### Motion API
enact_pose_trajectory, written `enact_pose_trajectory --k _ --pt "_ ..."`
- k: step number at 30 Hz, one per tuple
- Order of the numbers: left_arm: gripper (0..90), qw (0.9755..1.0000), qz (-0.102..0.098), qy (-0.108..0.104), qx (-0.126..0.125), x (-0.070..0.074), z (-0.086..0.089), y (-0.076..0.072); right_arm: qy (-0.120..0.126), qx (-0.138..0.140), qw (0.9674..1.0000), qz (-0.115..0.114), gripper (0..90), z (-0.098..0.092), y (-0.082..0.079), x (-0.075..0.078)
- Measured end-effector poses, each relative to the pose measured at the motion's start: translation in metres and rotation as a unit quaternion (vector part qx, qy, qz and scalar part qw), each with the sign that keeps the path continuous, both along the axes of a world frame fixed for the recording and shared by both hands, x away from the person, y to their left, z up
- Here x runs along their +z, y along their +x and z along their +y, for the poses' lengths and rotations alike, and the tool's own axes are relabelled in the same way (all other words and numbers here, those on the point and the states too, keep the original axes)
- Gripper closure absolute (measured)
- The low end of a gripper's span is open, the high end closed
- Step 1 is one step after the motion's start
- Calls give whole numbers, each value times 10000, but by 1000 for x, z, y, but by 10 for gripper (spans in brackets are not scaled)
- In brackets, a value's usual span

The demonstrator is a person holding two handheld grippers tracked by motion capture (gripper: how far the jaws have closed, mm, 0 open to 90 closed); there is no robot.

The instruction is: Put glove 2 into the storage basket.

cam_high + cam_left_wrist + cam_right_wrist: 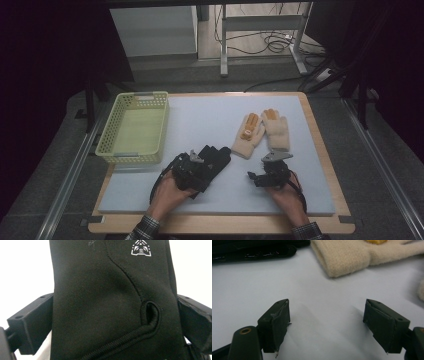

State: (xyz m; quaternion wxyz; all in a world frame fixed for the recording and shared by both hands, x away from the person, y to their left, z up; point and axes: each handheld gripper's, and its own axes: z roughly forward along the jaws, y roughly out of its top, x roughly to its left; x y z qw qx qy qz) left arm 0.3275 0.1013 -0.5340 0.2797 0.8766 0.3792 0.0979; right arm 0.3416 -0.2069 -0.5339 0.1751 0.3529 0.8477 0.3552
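A black glove [216, 157] lies on the pale mat, left of centre. My left gripper [200, 167] sits over its cuff end. In the left gripper view the glove [112, 302] lies flat and uncreased between the two jaws, which stand wide at its edges. My right gripper [255, 176] rests low on the mat at the right, open, with bare mat between its fingers [325, 325]. Two beige gloves with orange marks [250, 132] [276, 131] lie side by side beyond it. One beige cuff [344, 257] is just ahead of the right jaws.
A pale yellow-green basket [135, 95] stands at the mat's left edge, with nothing in it. The mat [200, 117] covers a wooden tabletop. Beyond the table are a white cabinet, metal table legs and cables on the floor.
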Motion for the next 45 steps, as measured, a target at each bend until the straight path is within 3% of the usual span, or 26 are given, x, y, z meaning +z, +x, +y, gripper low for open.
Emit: enact_pose_trajectory --k 2,3,6,7,10,13,16,23,34,45 --pt "173 10000 36 12 66 4 2 0 -11 6 10000 -16 211 0 0 0" --pt "173 9999 31 6 113 6 5 0 -11 6 10000 -16 211 0 0 0" --pt "434 9998 12 -20 206 9 12 2 -12 9 10000 -17 211 0 0 0" --pt "434 9998 5 -19 216 9 12 3 -12 9 10000 -17 211 0 0 0" --pt "576 9998 -53 67 170 11 11 2 -14 7 10000 -20 211 0 0 0" --pt "652 9997 -109 96 174 13 11 2 -13 3 10000 -15 211 0 0 0" --pt "674 9997 -19 -99 225 16 15 7 -13 3 10000 -15 211 0 0 0" --pt "671 9990 -163 -189 366 33 17 17 -13 1 10000 -15 211 0 0 0" --pt "664 9967 -358 -154 717 70 28 37 -14 3 10000 -18 211 0 0 0" --pt "659 9940 -460 -163 983 92 46 51 -17 2 10000 -25 210 0 0 0"
